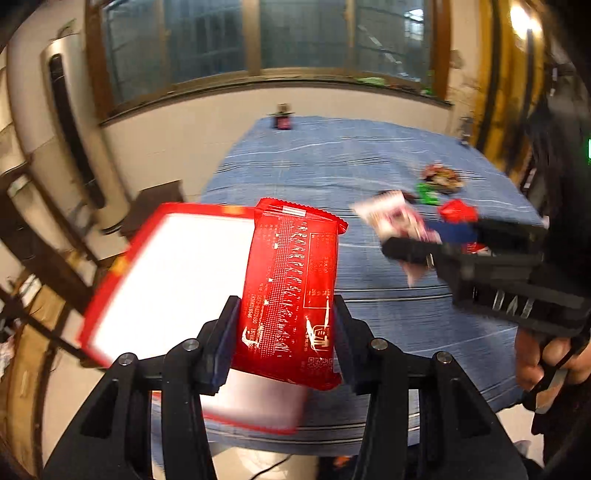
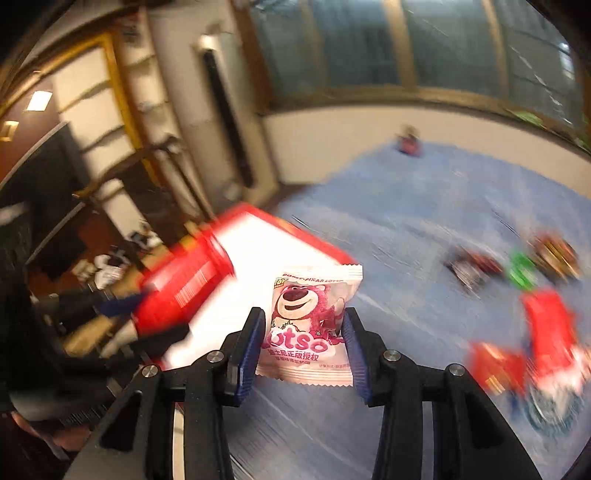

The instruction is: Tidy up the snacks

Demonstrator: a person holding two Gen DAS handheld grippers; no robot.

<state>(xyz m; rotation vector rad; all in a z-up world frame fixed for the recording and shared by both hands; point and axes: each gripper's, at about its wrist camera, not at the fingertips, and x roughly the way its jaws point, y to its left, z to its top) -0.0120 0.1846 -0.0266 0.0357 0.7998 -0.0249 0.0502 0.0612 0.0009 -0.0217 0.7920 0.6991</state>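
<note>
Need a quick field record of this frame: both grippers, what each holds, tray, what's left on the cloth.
left gripper: shut on red snack packet, lifted
right gripper: shut on pink Lotso packet, lifted
tray: red rim, white inside, nothing visible in it, at the table's left edge
table: blue cloth
loose snacks: small cluster on the cloth at right, blurred
image quality: motion blur in both views

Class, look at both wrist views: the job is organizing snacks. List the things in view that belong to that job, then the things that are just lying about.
Belongs to the job:
- red snack packet, in the left gripper
- pink Lotso packet, in the right gripper
- red-rimmed box
- loose snacks on the blue tablecloth

Just lying about:
- small dark object at the table's far end
- window
</note>
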